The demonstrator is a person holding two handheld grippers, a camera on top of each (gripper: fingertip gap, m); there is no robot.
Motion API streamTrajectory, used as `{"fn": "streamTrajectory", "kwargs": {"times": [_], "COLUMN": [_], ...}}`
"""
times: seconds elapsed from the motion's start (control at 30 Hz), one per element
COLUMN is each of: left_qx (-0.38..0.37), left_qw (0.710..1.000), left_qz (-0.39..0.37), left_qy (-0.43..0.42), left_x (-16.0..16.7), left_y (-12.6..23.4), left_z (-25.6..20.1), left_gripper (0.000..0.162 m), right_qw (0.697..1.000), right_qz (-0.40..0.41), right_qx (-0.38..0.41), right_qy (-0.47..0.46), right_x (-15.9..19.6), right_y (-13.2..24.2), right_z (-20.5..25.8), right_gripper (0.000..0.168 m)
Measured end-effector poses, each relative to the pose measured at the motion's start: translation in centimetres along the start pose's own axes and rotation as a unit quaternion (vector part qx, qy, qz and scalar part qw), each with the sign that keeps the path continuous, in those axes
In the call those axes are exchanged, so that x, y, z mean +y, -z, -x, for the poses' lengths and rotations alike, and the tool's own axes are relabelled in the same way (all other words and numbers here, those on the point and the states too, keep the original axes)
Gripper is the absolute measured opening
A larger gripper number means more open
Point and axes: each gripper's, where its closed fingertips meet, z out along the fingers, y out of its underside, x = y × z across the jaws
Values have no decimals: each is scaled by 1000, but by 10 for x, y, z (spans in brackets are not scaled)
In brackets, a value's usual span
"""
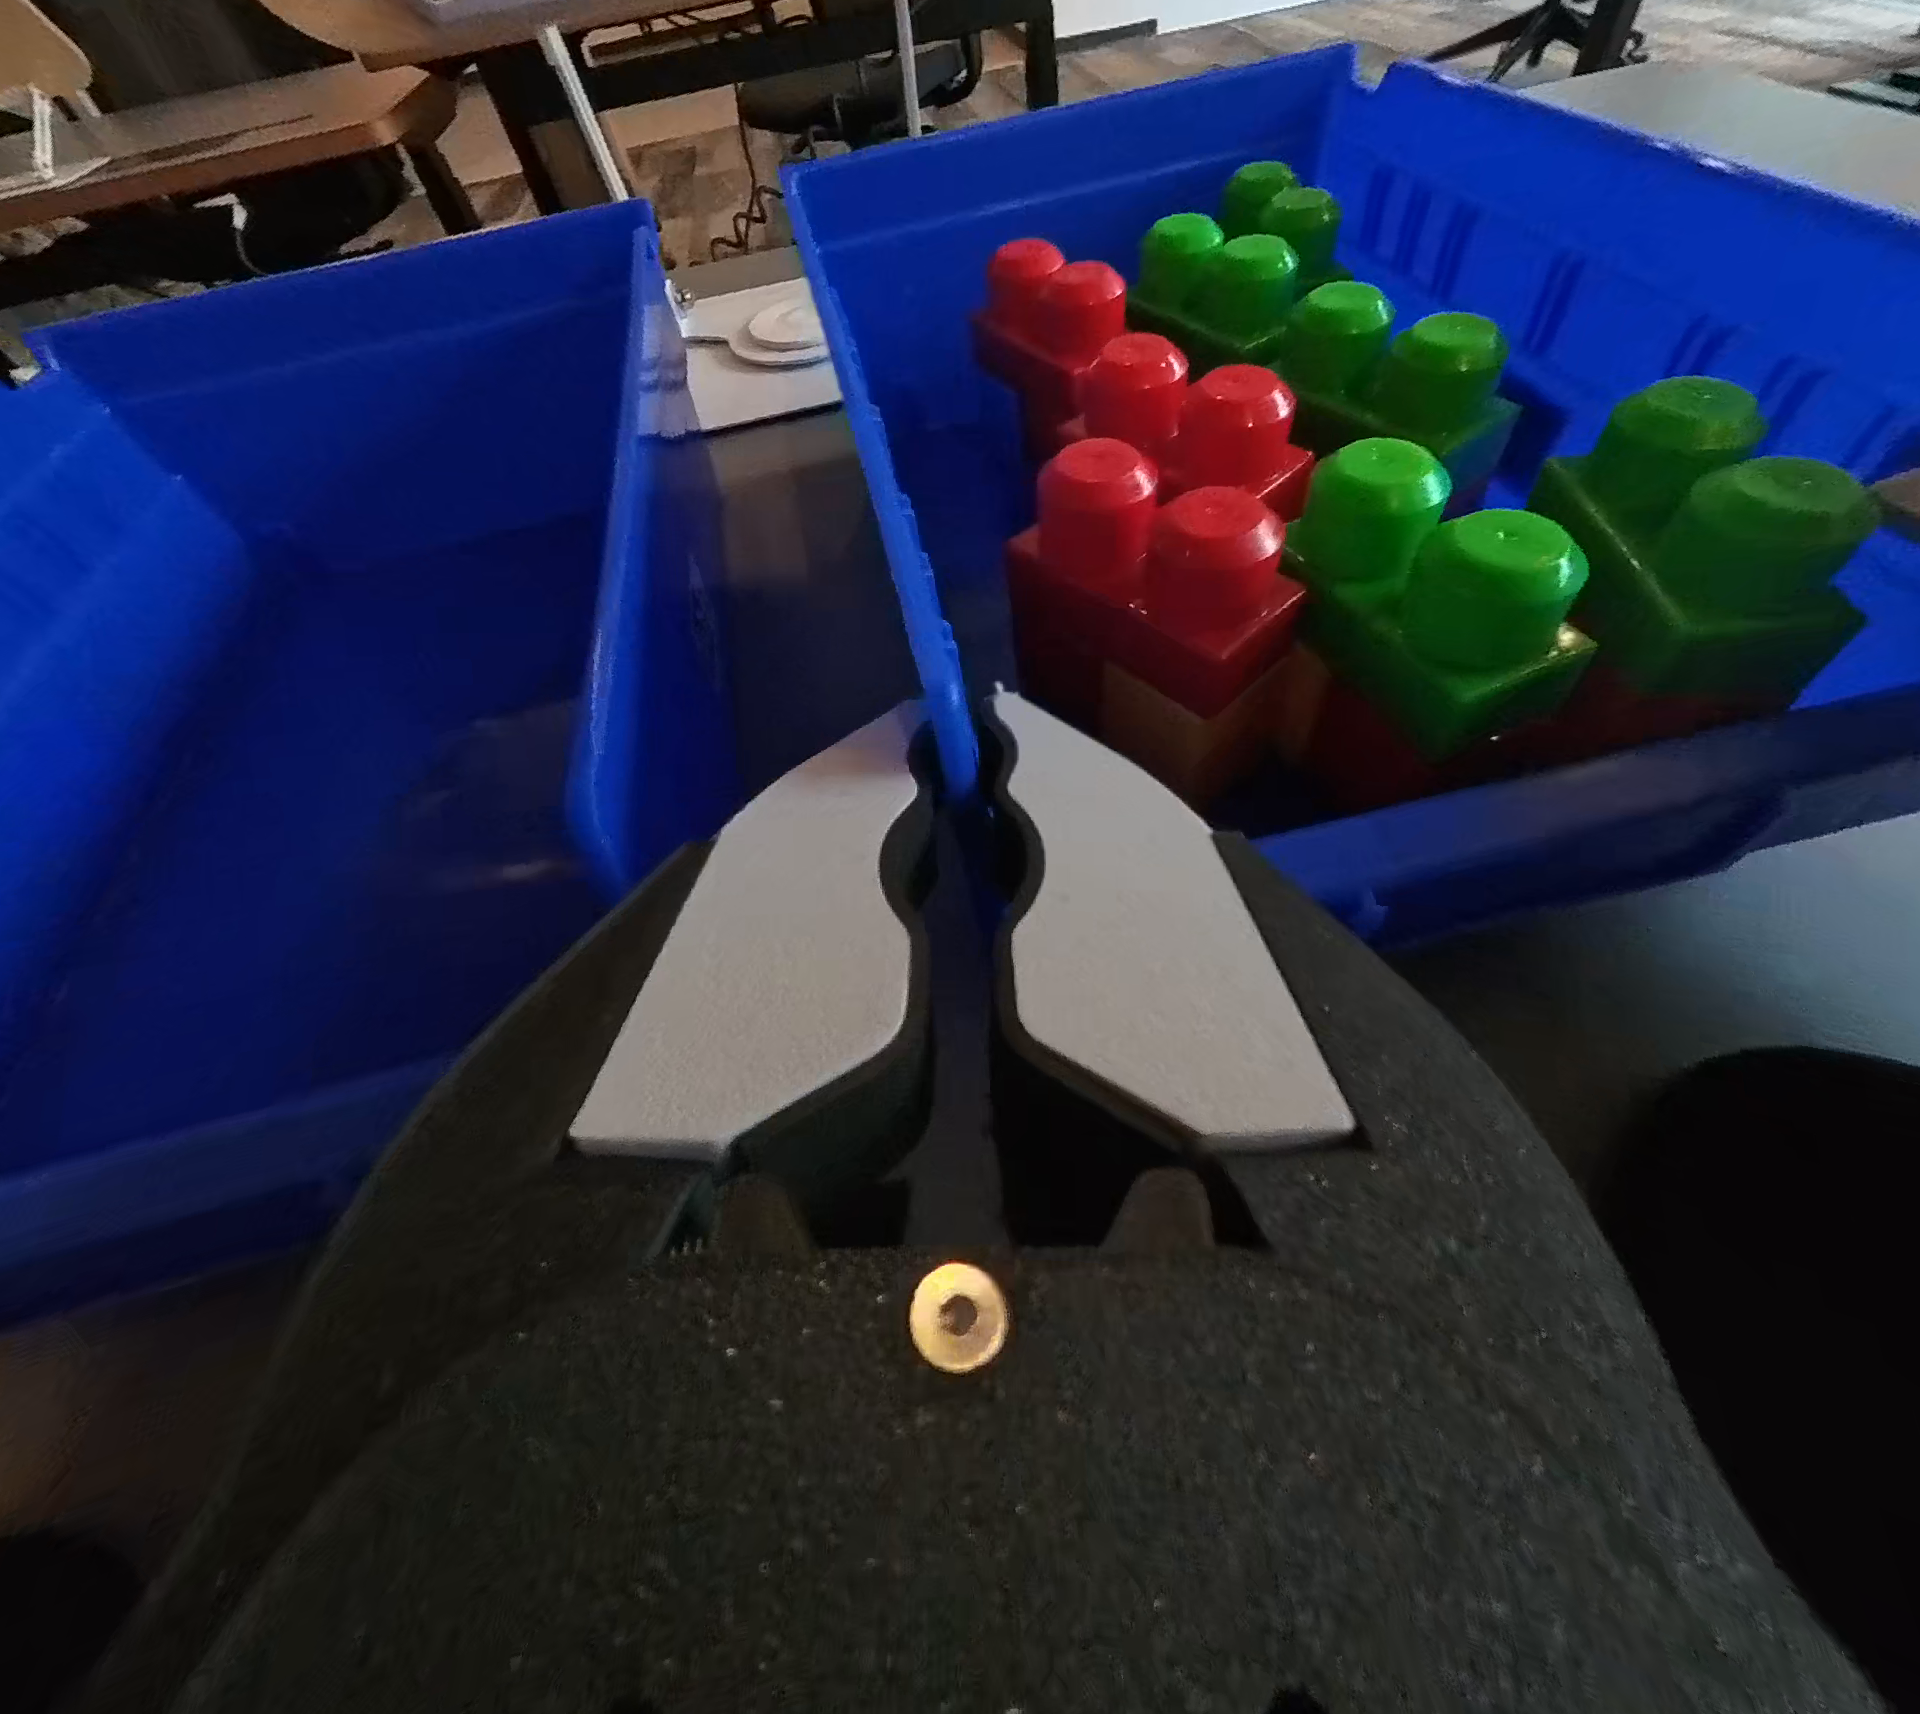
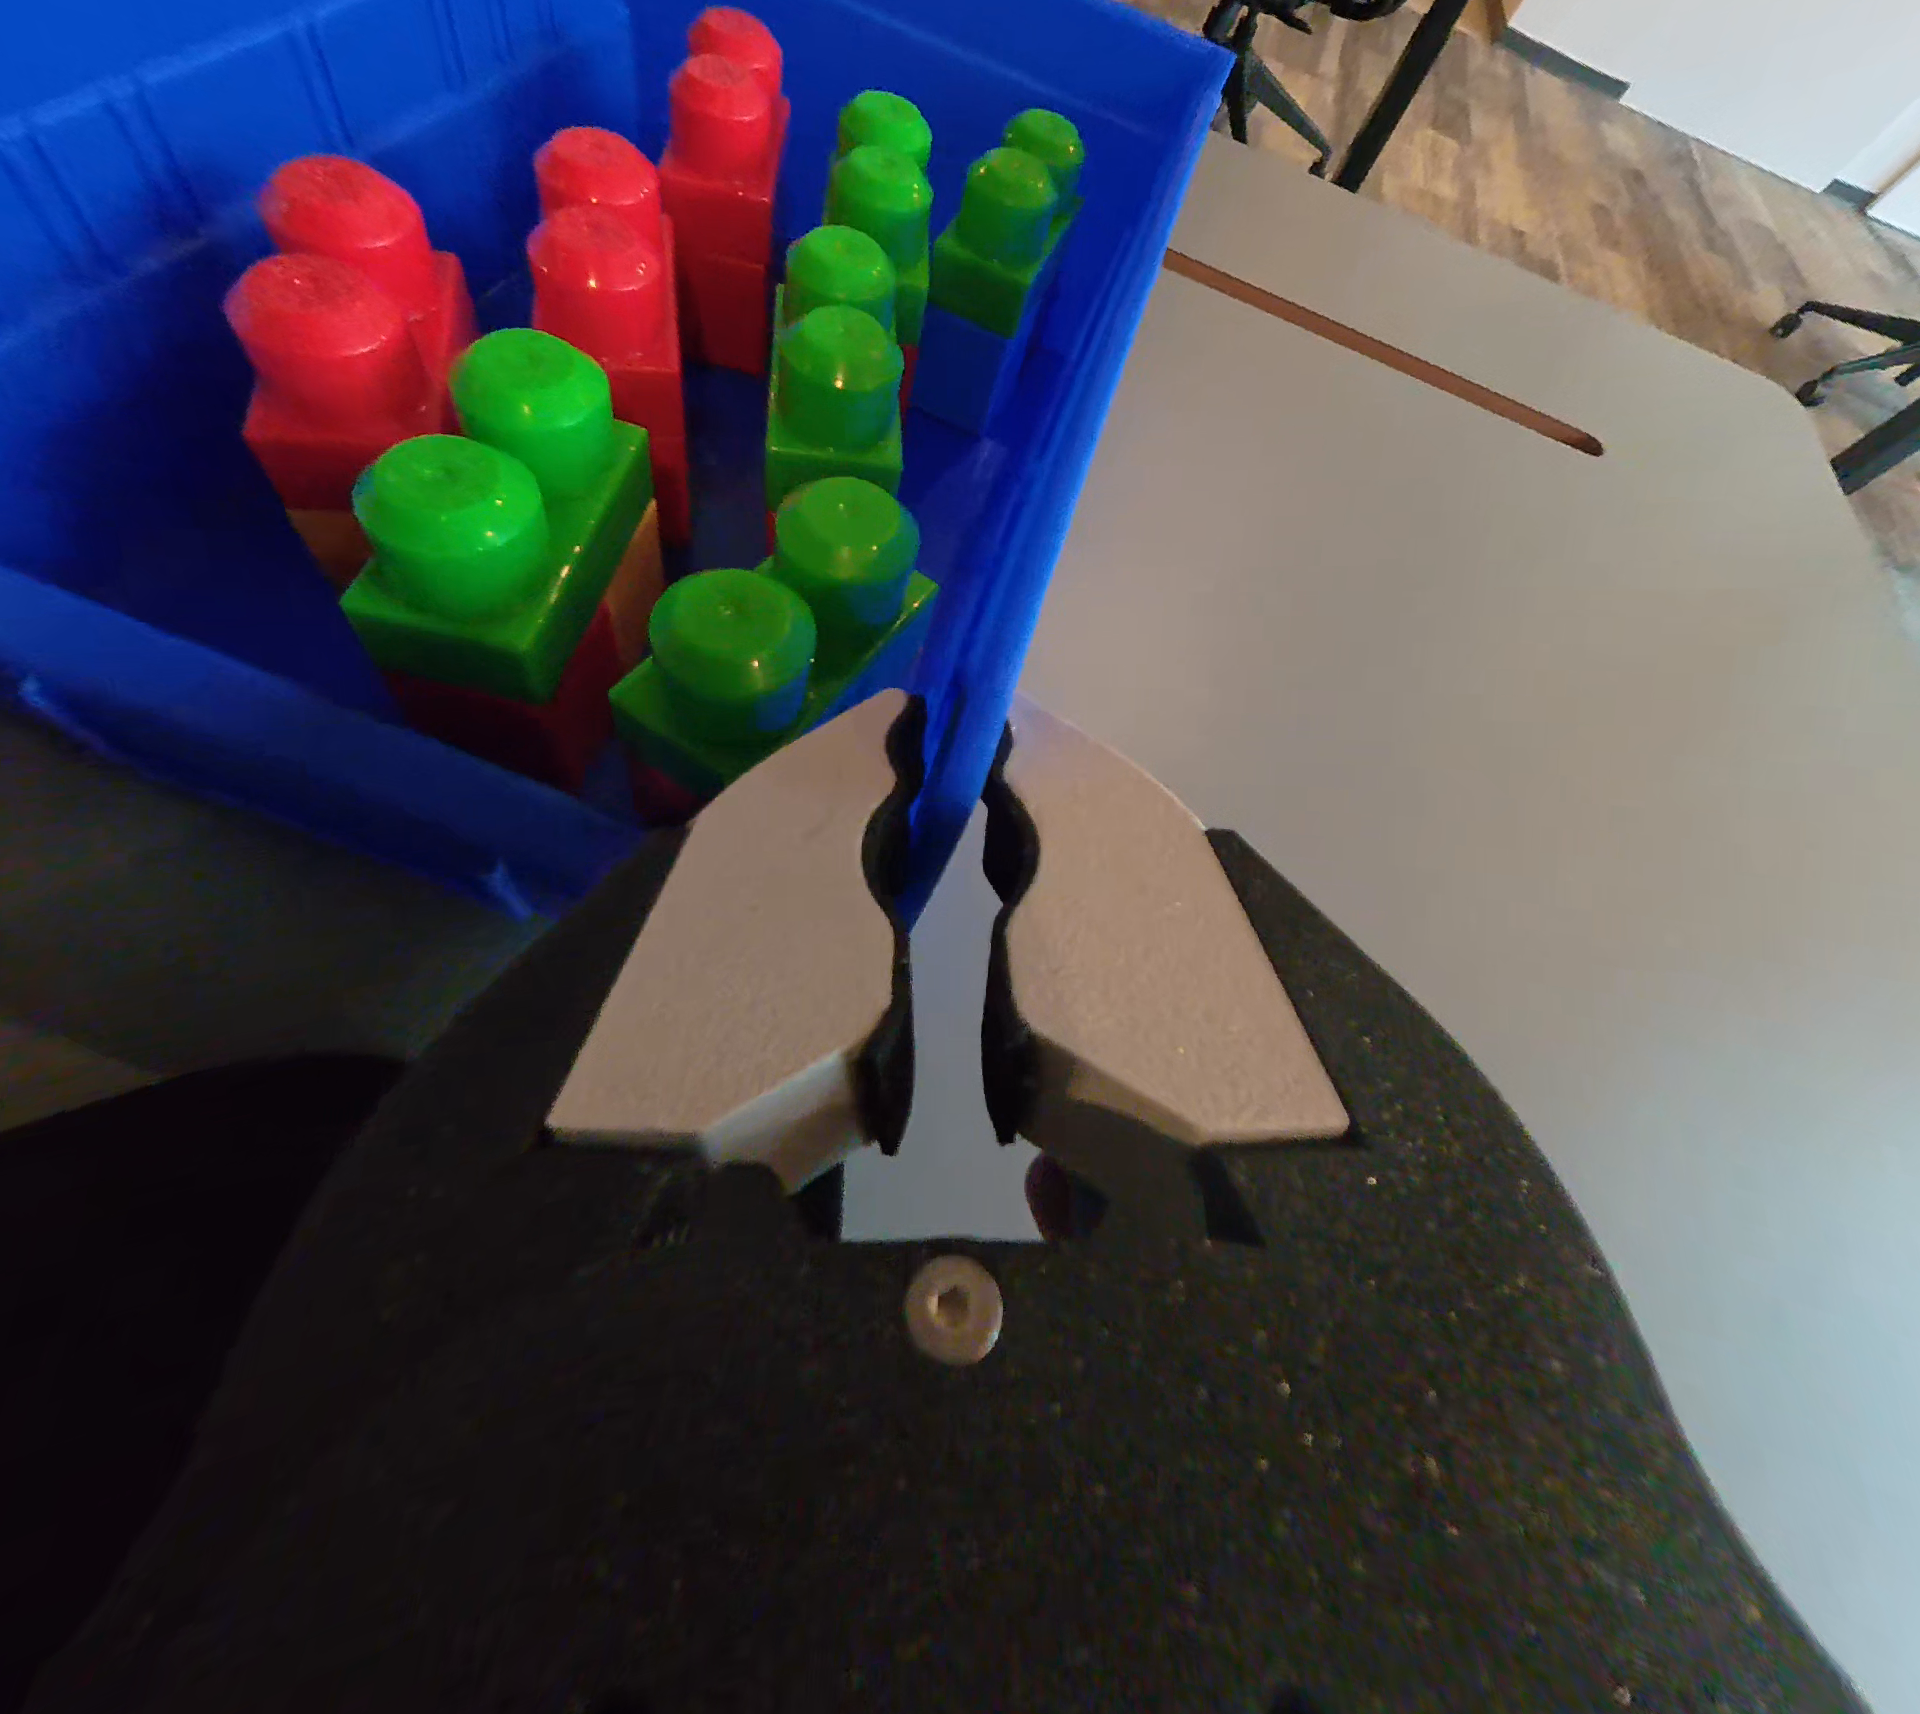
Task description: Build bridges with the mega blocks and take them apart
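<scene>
With both grippers clamped on opposite walls of the blue bin (image 1: 1351, 137), this looks like a two-handed carry or reposition, not a block pick yet. Left gripper (image 1: 961, 760): jaws pinching the thin near-corner wall edge, blue plastic squeezed right between the tips. Right gripper (image 2: 956, 771): same story on the other side wall, jaws closed onto the rim with the wall running away ahead of them.

And the mega blocks (image 1: 1226, 459)? All inside that bin, just ahead and to the right of the left jaws, ahead and to the left of the right jaws. Red-topped stacks (image 2: 343, 355) and green-topped stacks (image 2: 488, 542) standing upright, studs up, with other colours showing lower down. A second blue bin (image 1: 343, 521) sits to the left of the left jaws, seemingly empty from here. Grey worktop (image 2: 1455, 625) spreads out to the right of the right jaws.

Now the risks. Those walls are thin and flexible, and each grip is only at the rim, so an uneven lift could bow the plastic and let an edge slip free. Tilt the bin and those tall stacks may well topple or split. Watch that neighbouring bin too, since a sideways swing could knock it.
</scene>
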Motion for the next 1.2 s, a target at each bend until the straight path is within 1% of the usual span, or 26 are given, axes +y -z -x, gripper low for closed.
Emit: {"fn": "streamTrajectory", "kwargs": {"times": [0.13, 0.33, 0.67, 0.87, 1.03, 1.2], "left_qx": [14, 29, 43, 16, -32, -84], "left_qw": [1000, 998, 994, 993, 991, 988], "left_qz": [-19, -62, -102, -121, -130, -126], "left_qy": [-3, -7, -8, -9, -3, -6], "left_x": [-5, -35, -78, -84, -77, -62], "left_y": [8, 30, 67, 90, 115, 139], "left_z": [-4, 0, 50, 109, 176, 244], "left_gripper": [5, 6, 5, 6, 6, 7], "right_qw": [1000, 998, 996, 995, 991, 986], "right_qz": [-12, -39, -67, -94, -123, -147], "right_qx": [14, 41, 50, 30, -8, -66], "right_qy": [3, 16, 20, 30, 47, 41], "right_x": [-3, -34, -95, -134, -169, -194], "right_y": [13, 43, 77, 72, 59, 36], "right_z": [-2, -5, 30, 81, 143, 213], "right_gripper": [7, 7, 7, 7, 7, 7]}}
